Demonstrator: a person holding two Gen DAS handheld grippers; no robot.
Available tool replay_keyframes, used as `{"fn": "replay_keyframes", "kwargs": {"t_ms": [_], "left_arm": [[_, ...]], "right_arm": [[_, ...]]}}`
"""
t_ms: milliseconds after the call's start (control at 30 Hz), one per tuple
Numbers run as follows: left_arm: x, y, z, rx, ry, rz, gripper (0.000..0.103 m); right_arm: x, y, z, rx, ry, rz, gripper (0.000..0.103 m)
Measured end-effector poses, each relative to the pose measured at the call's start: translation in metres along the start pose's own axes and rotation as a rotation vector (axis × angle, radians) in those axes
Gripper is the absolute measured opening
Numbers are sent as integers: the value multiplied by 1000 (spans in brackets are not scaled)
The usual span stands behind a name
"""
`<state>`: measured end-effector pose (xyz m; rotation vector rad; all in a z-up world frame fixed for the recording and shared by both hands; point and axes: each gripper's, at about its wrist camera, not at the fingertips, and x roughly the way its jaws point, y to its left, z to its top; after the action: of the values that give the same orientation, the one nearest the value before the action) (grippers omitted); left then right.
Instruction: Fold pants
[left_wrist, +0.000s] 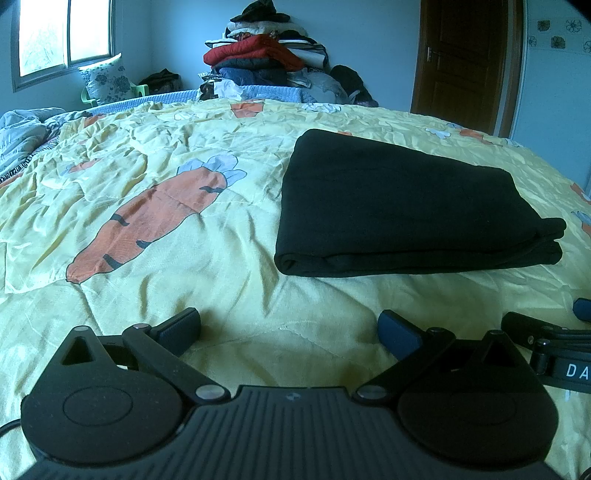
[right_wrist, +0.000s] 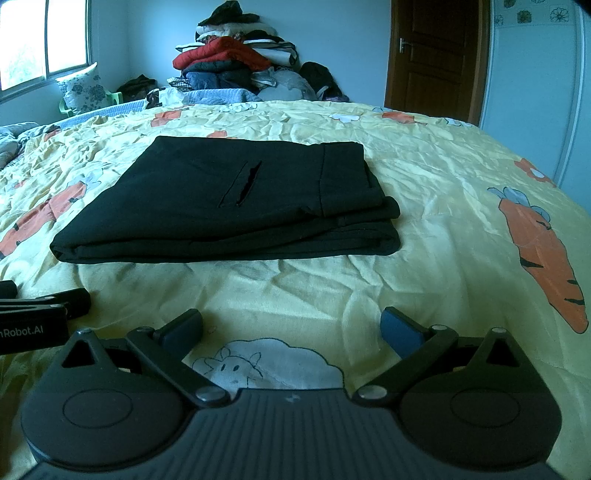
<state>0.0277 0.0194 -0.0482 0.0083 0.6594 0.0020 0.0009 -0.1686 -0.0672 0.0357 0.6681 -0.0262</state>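
Observation:
The black pants (left_wrist: 402, 206) lie folded in a flat stacked rectangle on the yellow carrot-print bedspread (left_wrist: 184, 258). In the right wrist view the pants (right_wrist: 229, 206) show a slit pocket on top and layered edges at the near right. My left gripper (left_wrist: 290, 330) is open and empty, low over the bedspread, short of the pants' near edge. My right gripper (right_wrist: 291, 330) is open and empty, also short of the pants. Each gripper shows at the edge of the other's view: the right one (left_wrist: 554, 332), the left one (right_wrist: 44, 302).
A tall pile of clothes (left_wrist: 266, 55) stands beyond the bed's far edge. A flowered pillow (left_wrist: 107, 79) leans under the window at the left. A brown door (left_wrist: 461, 62) is at the back right. Rumpled bedding (left_wrist: 22, 133) lies at the far left.

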Motion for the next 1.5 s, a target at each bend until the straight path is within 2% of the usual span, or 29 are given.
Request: {"fn": "replay_keyframes", "kwargs": {"t_ms": [1500], "left_arm": [[1,-1,0,14,1,-12,103]], "right_arm": [[0,0,0,1,0,1,103]]}}
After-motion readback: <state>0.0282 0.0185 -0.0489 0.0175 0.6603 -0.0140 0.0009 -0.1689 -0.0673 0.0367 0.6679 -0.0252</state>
